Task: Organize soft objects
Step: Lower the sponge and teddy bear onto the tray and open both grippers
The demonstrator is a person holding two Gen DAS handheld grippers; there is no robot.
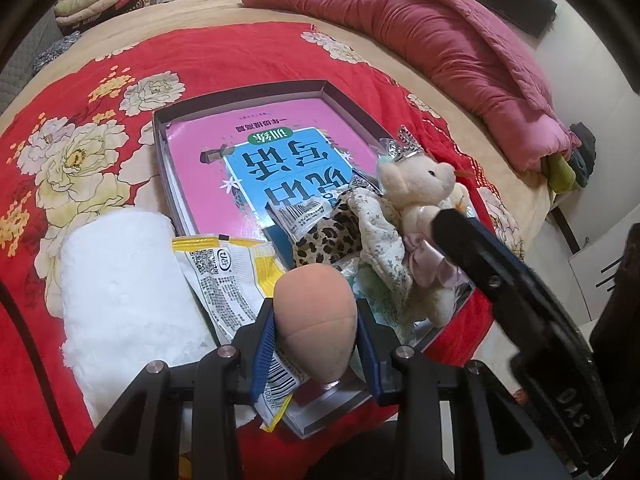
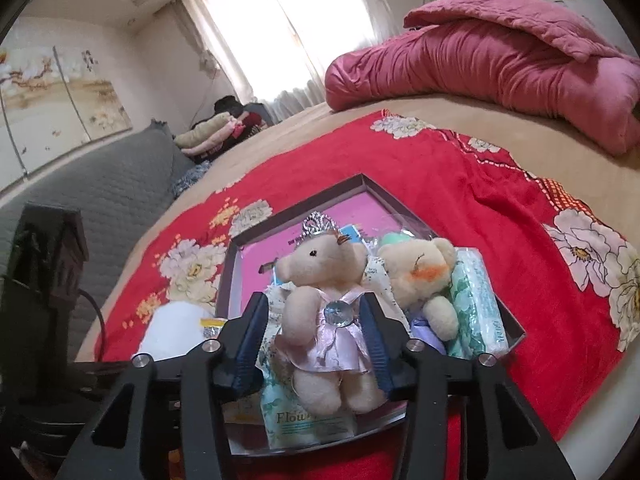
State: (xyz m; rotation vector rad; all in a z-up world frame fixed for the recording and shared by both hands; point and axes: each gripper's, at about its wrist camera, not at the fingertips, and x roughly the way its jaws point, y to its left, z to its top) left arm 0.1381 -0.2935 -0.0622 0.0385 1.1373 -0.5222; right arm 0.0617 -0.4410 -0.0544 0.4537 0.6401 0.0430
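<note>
Red floral bedspread (image 1: 240,60) carries a shallow box (image 2: 516,330) of soft things. Left gripper (image 1: 316,336) clamps a peach sponge (image 1: 316,312) at six o'clock; right gripper (image 2: 314,344) stands parted around the crowned bear (image 2: 324,316) (apparently just set down).

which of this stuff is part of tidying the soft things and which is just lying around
Part of the job:
- beige makeup sponge, held in the left gripper
- crowned teddy bear, between the right gripper fingers
- second teddy bear
- tissue packs
- shallow box

Just lying about:
- pink quilt
- folded clothes pile
- white roll
</note>
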